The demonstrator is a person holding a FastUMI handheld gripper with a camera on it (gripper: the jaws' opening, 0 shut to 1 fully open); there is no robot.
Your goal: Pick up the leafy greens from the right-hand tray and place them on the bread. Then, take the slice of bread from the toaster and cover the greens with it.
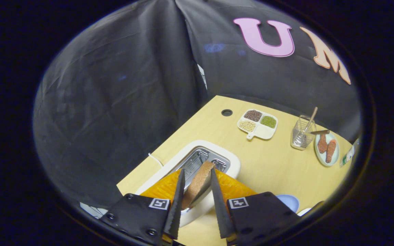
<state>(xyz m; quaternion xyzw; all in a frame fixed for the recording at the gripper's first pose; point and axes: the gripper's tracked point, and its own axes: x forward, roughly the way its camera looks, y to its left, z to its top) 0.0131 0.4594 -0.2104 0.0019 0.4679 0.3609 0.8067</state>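
The gripper (197,177) jaws press both sides of the bread slice (199,182), just above the toaster (217,158) on the tabletop (268,164).

The slice of bread (200,182) held between the fingers of the gripper (197,184) has a rough, grainy brown crust. The toaster (231,164) beneath it has a smooth, glossy white plastic shell, and its slots are lined with shiny metal grilles. The table (268,164) looks like pale wood laminate, smooth and matt. The divided dish (263,131) appears to be smooth white plastic or ceramic, holding dry, grainy seeds. The wire basket (301,135) is bright metal mesh. The booth's wall (115,102) is matt, creased black cloth.
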